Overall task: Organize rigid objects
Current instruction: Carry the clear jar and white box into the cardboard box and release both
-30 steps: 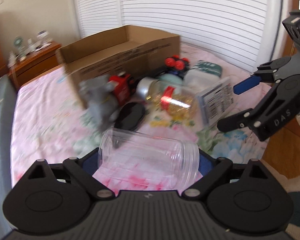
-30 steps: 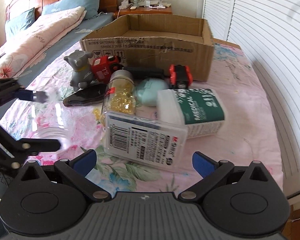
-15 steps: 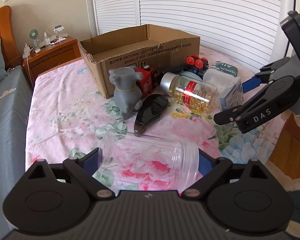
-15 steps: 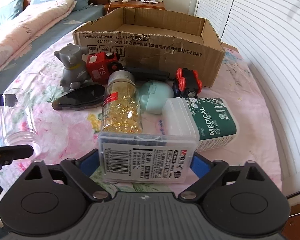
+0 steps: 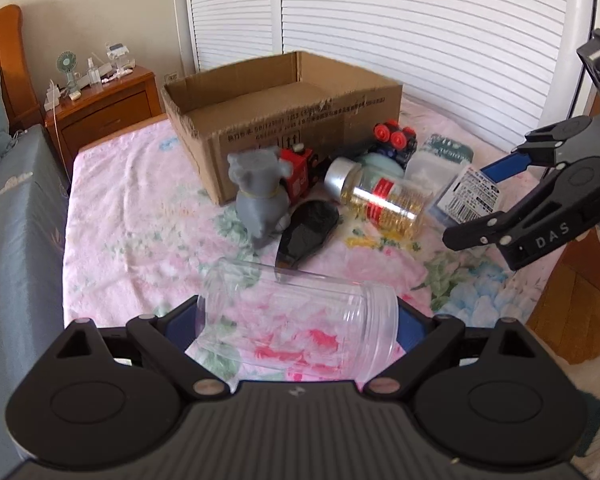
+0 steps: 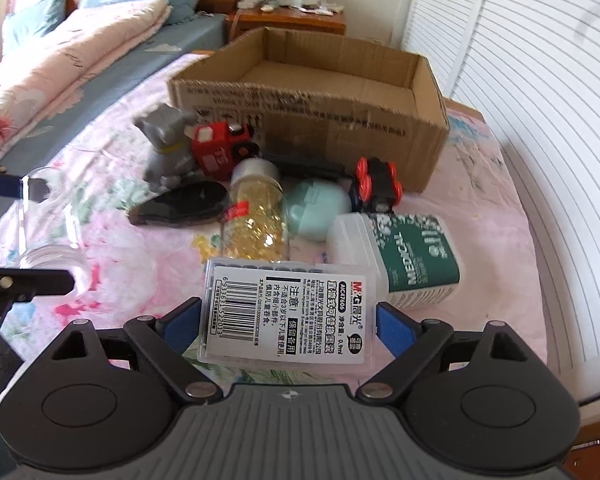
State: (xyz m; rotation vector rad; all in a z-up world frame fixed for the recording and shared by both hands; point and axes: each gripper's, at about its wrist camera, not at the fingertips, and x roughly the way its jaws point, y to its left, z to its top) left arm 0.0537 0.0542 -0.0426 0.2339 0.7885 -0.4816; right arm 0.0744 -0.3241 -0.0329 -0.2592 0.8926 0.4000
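My left gripper (image 5: 298, 322) is shut on a clear plastic jar (image 5: 296, 318), held sideways above the bed. My right gripper (image 6: 288, 318) is shut on a flat clear plastic box with a barcode label (image 6: 288, 312), lifted off the bed; it also shows in the left wrist view (image 5: 466, 196). An open cardboard box (image 6: 312, 104) stands at the back, empty. In front of it lie a grey toy animal (image 6: 166, 142), a red toy truck (image 6: 216, 148), a capsule bottle (image 6: 256, 208), a black oval object (image 6: 184, 204), a mint case (image 6: 318, 210), a red-wheeled toy (image 6: 376, 186) and a white and green medical container (image 6: 408, 256).
The objects lie on a pink floral bedsheet (image 5: 140, 220). A wooden nightstand (image 5: 100, 114) with a small fan stands behind the bed. White slatted doors (image 5: 420, 32) run along the far side. Pillows and a folded quilt (image 6: 60, 60) lie at the left.
My right gripper has closed on the flat labelled box and lifted it. My left gripper, still holding the jar, has moved closer to the cardboard box.
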